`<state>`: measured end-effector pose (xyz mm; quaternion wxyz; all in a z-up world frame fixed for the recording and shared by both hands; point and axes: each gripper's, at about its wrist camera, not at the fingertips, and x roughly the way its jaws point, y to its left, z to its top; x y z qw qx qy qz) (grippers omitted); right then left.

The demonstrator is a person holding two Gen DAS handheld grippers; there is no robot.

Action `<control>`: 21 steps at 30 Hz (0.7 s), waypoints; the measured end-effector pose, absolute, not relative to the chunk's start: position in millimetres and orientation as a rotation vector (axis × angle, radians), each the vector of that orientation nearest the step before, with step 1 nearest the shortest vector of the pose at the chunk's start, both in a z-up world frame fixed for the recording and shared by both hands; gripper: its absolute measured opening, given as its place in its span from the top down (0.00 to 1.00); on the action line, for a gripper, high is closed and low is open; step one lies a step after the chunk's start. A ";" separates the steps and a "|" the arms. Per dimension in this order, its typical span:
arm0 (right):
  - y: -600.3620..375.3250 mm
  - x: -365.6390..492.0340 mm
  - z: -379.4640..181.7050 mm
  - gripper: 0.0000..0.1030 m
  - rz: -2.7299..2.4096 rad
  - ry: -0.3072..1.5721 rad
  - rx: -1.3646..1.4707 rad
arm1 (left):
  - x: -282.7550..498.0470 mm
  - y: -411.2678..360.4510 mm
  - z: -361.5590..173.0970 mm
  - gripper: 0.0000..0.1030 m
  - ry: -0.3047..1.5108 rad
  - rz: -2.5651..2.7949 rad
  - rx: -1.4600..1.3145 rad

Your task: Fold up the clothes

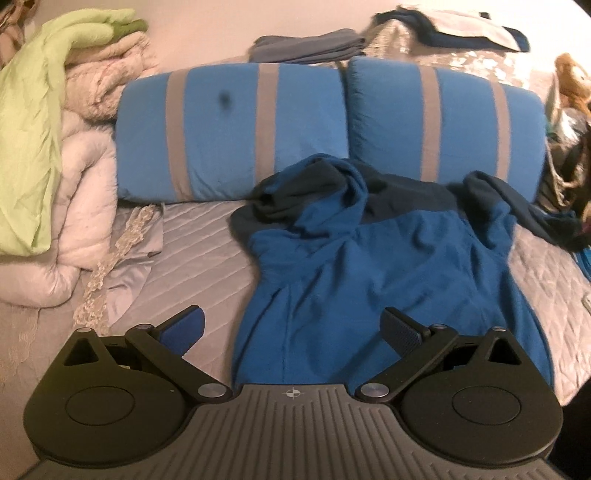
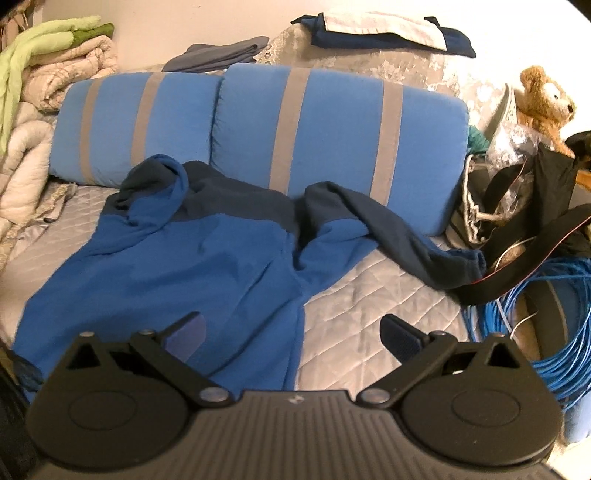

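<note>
A blue sweatshirt (image 1: 388, 280) with dark navy shoulders and sleeves lies spread on the grey quilted bed (image 1: 199, 251), its collar end toward the pillows. One sleeve is bunched over its upper left; the other navy sleeve (image 2: 399, 229) trails off to the right. My left gripper (image 1: 293, 332) hovers open above the garment's lower hem, nothing between its fingers. In the right wrist view the sweatshirt (image 2: 177, 266) fills the left half. My right gripper (image 2: 291, 334) is open too, over the hem's right edge and the bare quilt (image 2: 369, 302).
Two blue pillows with grey stripes (image 1: 232, 129) (image 2: 332, 136) line the back. Piled quilts and a green cloth (image 1: 44, 122) sit left. Folded clothes (image 2: 384, 33) lie behind. A teddy bear (image 2: 546, 103), a black bag (image 2: 532, 192) and coiled blue cable (image 2: 524, 332) crowd the right.
</note>
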<state>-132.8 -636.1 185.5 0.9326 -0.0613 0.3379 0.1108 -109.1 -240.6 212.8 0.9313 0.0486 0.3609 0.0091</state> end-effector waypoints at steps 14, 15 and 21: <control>-684.0 -116.6 201.5 0.00 0.360 0.685 0.161 | -102.8 -207.6 227.3 0.00 0.666 -0.124 0.053; -689.1 -114.5 206.5 0.00 0.353 0.674 0.175 | -99.7 -199.0 232.4 0.00 0.670 -0.126 0.024; -714.3 -104.0 241.9 0.00 0.294 0.592 0.173 | -100.9 -165.4 280.7 0.00 0.605 -0.117 -0.023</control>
